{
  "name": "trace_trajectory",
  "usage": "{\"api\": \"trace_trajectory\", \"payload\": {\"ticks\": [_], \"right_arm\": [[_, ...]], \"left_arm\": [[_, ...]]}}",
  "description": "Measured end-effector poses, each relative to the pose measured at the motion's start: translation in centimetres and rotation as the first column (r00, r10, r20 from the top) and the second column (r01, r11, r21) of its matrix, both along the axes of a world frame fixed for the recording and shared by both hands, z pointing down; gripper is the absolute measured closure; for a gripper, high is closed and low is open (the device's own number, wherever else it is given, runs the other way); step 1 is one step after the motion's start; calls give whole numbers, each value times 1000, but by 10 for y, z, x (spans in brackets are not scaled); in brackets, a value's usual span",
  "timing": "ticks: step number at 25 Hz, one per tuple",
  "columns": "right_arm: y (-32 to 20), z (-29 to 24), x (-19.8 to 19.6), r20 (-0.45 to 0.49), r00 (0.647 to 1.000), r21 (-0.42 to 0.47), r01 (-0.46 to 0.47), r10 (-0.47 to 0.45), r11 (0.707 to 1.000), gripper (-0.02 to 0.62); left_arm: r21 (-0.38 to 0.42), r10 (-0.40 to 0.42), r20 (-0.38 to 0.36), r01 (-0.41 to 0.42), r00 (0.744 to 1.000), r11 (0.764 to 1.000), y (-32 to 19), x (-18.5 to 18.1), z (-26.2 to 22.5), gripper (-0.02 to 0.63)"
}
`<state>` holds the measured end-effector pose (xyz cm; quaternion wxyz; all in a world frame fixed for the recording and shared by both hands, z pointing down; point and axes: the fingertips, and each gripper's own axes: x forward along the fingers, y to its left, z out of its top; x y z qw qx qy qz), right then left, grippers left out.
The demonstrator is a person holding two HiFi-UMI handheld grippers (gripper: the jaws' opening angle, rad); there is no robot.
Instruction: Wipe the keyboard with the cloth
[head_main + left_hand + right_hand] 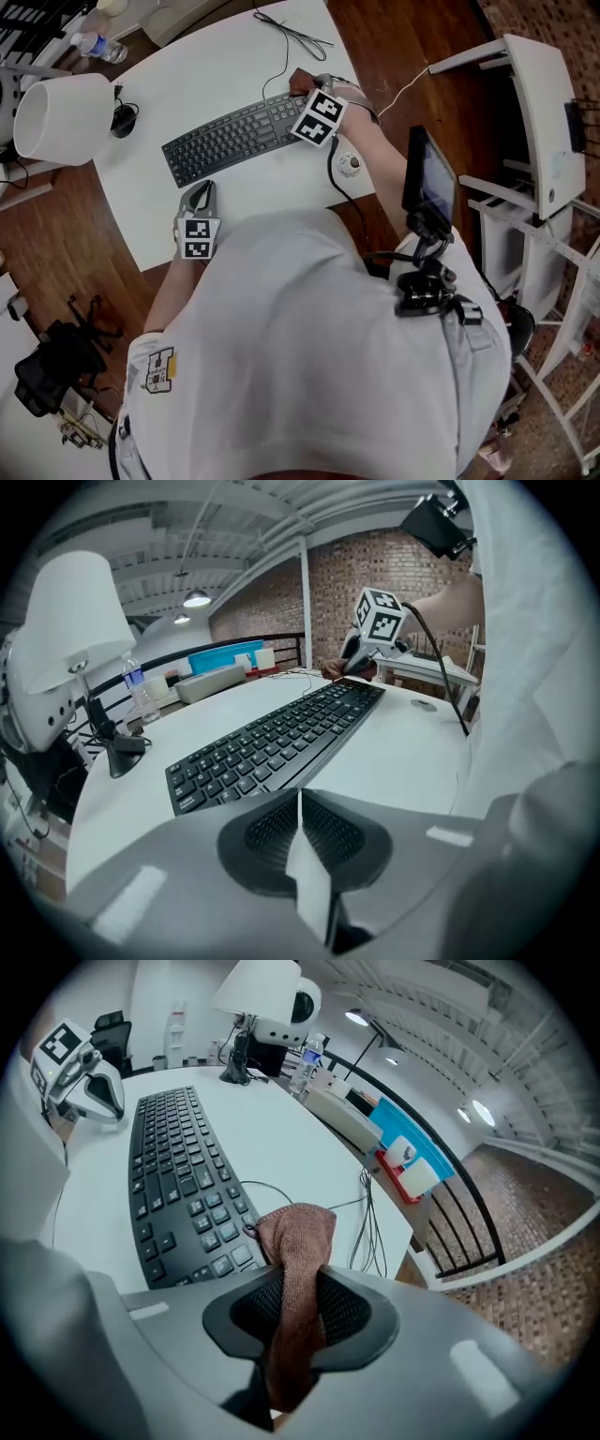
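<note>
A black keyboard (234, 139) lies slantwise on the white desk (216, 66). My right gripper (307, 89) is at the keyboard's right end, shut on a brown cloth (298, 1241) that hangs from between the jaws down onto the end keys (220, 1255). The cloth (300, 81) shows as a brown tip beyond the marker cube. My left gripper (199, 199) rests on the desk just in front of the keyboard's left end (216, 771), jaws closed together with nothing between them.
A white lamp (61, 117) with a black base stands at the desk's left. A thin black cable (295, 36) runs across the far side. A small round disc (350, 164) lies near the front right edge. A plastic bottle (98, 47) stands at the far left.
</note>
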<state>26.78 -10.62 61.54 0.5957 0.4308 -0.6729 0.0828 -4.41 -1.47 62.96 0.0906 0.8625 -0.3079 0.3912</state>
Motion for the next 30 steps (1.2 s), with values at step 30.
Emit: {"api": "trace_trajectory", "payload": {"ticks": [30], "right_arm": [[58, -5, -28, 39, 997, -89, 62, -59, 994, 505]], "left_arm": [[-11, 25, -41, -26, 999, 1000, 17, 8, 5, 606]]}}
